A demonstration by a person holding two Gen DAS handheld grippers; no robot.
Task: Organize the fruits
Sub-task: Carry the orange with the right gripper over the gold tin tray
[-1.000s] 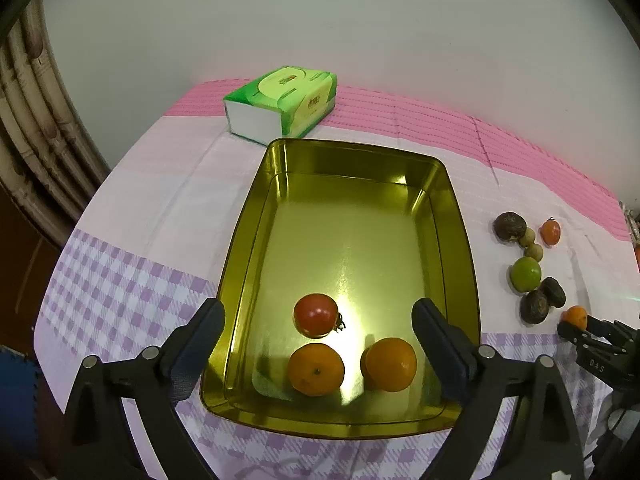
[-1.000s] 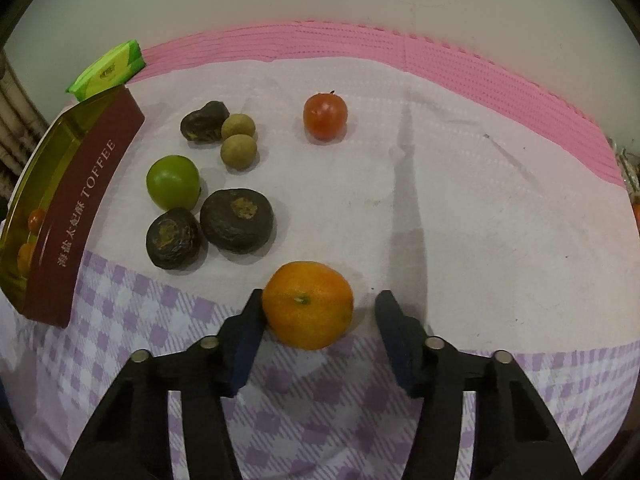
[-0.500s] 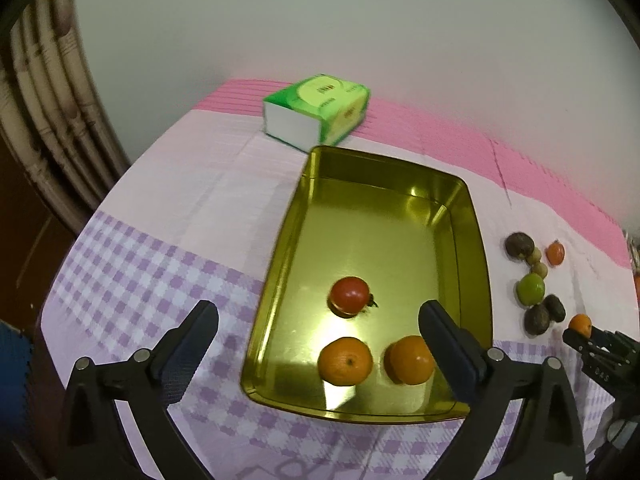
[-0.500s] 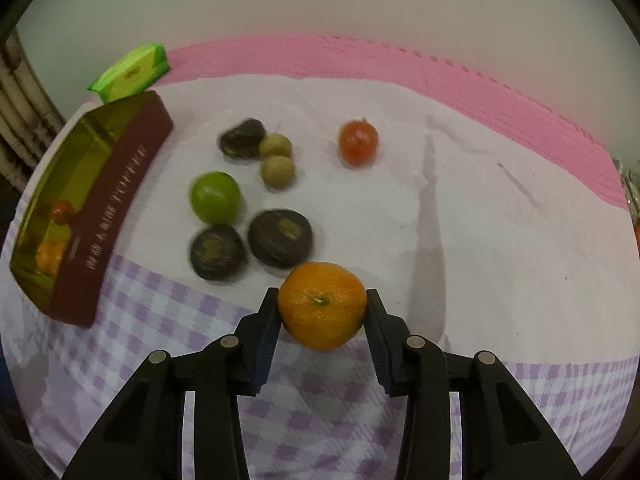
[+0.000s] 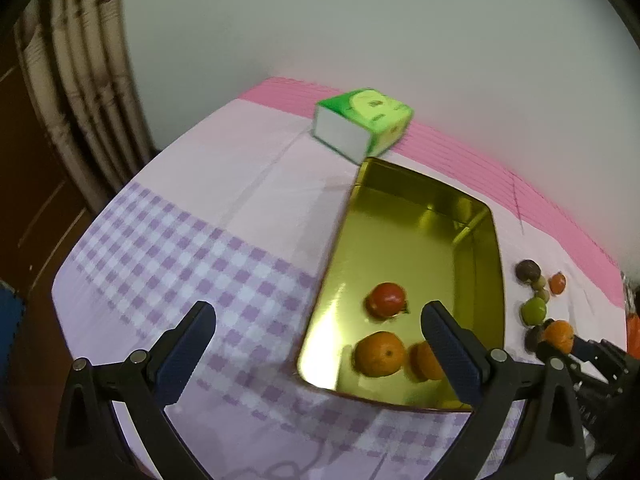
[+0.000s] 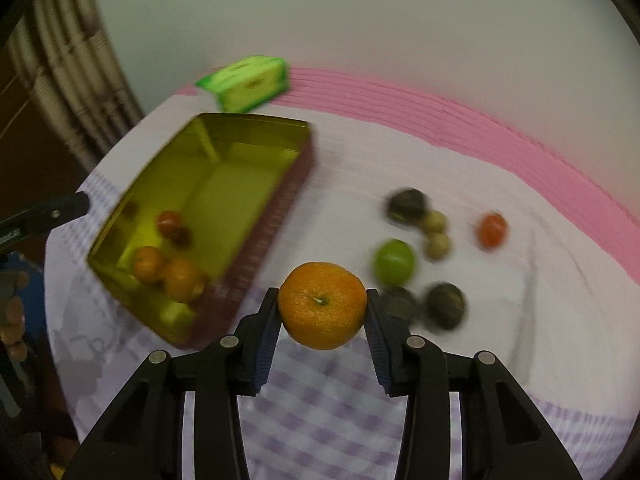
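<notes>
The right gripper is clamped on a mandarin, both pads pressed against its sides, having just closed onto it; the fruit hangs clear of the checked tablecloth. The left gripper has just been opening and now stands spread wide with nothing between its fingers, over the near left corner of the gold tin. Inside the tin lie a red tomato and two mandarins near the front wall. To the tin's right, on the cloth, sit a green fruit, three dark fruits, two small tan ones and another tomato. A green tissue pack lies behind the tin.
</notes>
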